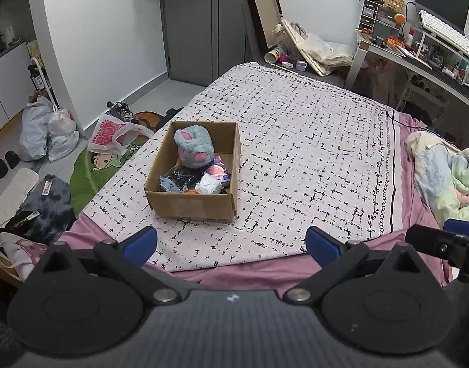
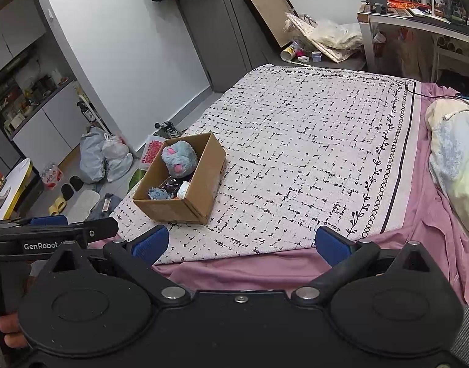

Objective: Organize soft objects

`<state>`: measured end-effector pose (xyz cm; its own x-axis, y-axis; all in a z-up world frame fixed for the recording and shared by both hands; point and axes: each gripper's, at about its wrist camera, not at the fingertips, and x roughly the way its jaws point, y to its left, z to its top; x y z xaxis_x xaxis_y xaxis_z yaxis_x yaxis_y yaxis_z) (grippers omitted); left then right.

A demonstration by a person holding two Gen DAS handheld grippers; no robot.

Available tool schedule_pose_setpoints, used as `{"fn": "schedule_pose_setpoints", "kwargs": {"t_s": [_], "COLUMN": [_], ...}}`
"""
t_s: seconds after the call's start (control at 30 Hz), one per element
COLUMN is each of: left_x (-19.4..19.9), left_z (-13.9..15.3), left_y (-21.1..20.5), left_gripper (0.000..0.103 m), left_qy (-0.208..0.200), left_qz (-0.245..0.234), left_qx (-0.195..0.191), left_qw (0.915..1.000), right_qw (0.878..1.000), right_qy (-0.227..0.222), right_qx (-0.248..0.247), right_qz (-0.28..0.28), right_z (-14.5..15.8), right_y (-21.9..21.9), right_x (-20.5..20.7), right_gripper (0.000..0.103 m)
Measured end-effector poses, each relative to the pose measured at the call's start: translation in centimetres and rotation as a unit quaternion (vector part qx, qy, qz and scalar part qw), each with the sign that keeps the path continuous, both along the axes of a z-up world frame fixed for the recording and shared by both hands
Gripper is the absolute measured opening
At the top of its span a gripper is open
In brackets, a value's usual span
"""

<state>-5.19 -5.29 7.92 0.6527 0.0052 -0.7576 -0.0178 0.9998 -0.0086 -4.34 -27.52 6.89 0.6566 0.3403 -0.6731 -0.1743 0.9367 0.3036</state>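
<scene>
A brown cardboard box point(image 1: 179, 205) point(image 2: 200, 190) stands on the patterned white blanket point(image 1: 311, 153) point(image 2: 311, 159) near the bed's left edge. Inside it lie a grey-blue plush with pink patches point(image 1: 193, 145) point(image 2: 178, 159) and several smaller soft items point(image 1: 208, 182) point(image 2: 158, 194). My left gripper point(image 1: 231, 243) hovers open over the bed's near edge, just short of the box, with nothing between its blue pads. My right gripper point(image 2: 242, 243) is open too, empty, to the right of the box. Each gripper shows at the edge of the other's view.
A crumpled pastel duvet point(image 1: 446, 171) point(image 2: 455, 159) lies at the right of the bed on a pink sheet point(image 1: 249, 271). Bags point(image 1: 47, 132), slippers and clothes litter the floor at left. A cluttered desk point(image 1: 418, 58) stands at the back right.
</scene>
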Motion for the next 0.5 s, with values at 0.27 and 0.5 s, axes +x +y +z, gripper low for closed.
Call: {"fn": "schedule_pose_setpoints", "kwargs": {"t_s": [0.27,0.5], "left_x": [0.12,0.28], "left_z": [-0.28,-0.42], "left_y": [-0.14,-0.03], "left_gripper": [0.102,0.102], "left_qy": [-0.001,0.001], "left_qz": [-0.004,-0.003], "left_qx": [-0.005,-0.017], "left_qw": [1.0,0.9999], "right_qw": [1.0,1.0], "right_qy": [0.003,0.007], "right_qx": [0.002,0.004], "right_qz": [0.0,0.002], "right_z": [-0.2,-0.26], "right_y": [-0.13,-0.23], "right_x": [0.1,0.39], "right_gripper": [0.103,0.103]}}
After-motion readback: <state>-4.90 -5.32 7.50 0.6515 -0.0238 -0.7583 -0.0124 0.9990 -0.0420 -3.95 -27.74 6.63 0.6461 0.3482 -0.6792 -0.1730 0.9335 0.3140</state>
